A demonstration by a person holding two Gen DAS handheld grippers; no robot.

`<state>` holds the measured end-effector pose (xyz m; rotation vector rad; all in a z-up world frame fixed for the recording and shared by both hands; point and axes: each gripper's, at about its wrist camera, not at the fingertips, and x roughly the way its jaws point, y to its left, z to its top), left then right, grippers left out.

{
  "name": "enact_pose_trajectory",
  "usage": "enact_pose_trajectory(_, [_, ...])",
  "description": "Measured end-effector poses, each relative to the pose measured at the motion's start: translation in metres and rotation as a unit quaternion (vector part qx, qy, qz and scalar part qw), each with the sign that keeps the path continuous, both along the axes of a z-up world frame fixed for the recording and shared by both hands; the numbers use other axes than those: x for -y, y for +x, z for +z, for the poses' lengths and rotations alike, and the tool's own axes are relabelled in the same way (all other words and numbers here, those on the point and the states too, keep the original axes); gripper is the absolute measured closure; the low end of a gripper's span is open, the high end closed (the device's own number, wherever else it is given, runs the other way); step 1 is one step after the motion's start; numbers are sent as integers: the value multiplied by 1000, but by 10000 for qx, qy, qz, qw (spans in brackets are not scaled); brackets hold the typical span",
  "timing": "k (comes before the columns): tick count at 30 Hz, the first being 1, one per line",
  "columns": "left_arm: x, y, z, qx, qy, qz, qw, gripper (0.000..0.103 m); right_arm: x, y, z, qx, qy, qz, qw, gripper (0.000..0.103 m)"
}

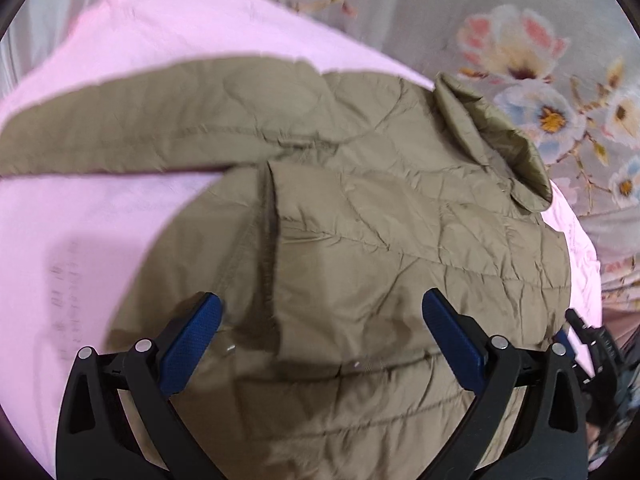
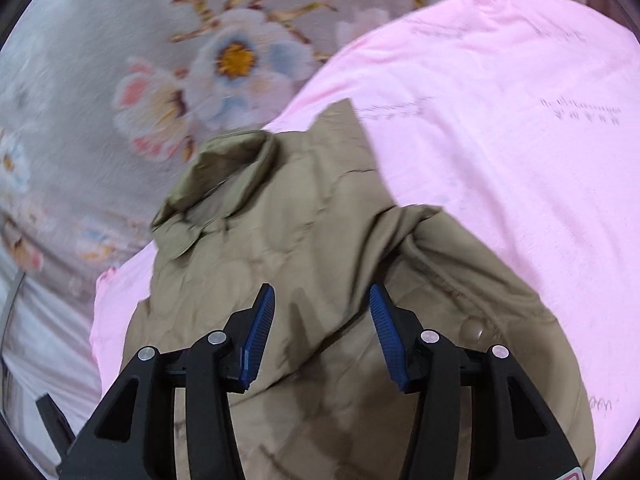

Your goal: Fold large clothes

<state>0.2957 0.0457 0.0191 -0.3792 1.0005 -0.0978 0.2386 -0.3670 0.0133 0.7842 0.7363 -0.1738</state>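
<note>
An olive quilted jacket (image 1: 360, 220) is seen spread on a pink sheet (image 1: 120, 240), which is laid over a grey floral cover (image 1: 520, 20); in the left wrist view its collar (image 1: 492, 140) is pointed upper right and one sleeve (image 1: 140, 128) is stretched far left. The left gripper (image 1: 322, 316) is held above the jacket's body, fingers wide apart, nothing gripped. The right gripper (image 2: 322, 308) is likewise parted over the fabric, with the collar seen up and left.

A quilted jacket (image 1: 360, 220) lies spread on a sheet (image 1: 120, 240), which in turn lies on a flowered bedcover (image 1: 520, 40). One sleeve (image 1: 140, 132) stretches out sideways across the sheet. The collar (image 1: 492, 140) reaches the sheet's far edge. The left gripper (image 1: 322, 320) and right gripper (image 2: 322, 312) hover above the jacket's near part, jaws apart.
</note>
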Motion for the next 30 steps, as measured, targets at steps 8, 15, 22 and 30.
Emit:
enact_pose_trajectory(8, [29,39,14,191,127,-126,9997,87,29,25,0,403,337,-350,9980,92])
enact_pose_trajectory(15, [62,51,54,1358,703,-281,9878,94,31,-1,40,1163,-566,-536,9902,95])
enact_pose_trajectory(22, [87,87,-10,828,1502,-431,9842,93,42,27,-26,-247,-442,-475,9976,95])
enact_pose_trajectory(30, [85,73,-26,1024,1758,-286,9787,82,0,-7,17,-203,-1616,-651,9845,84])
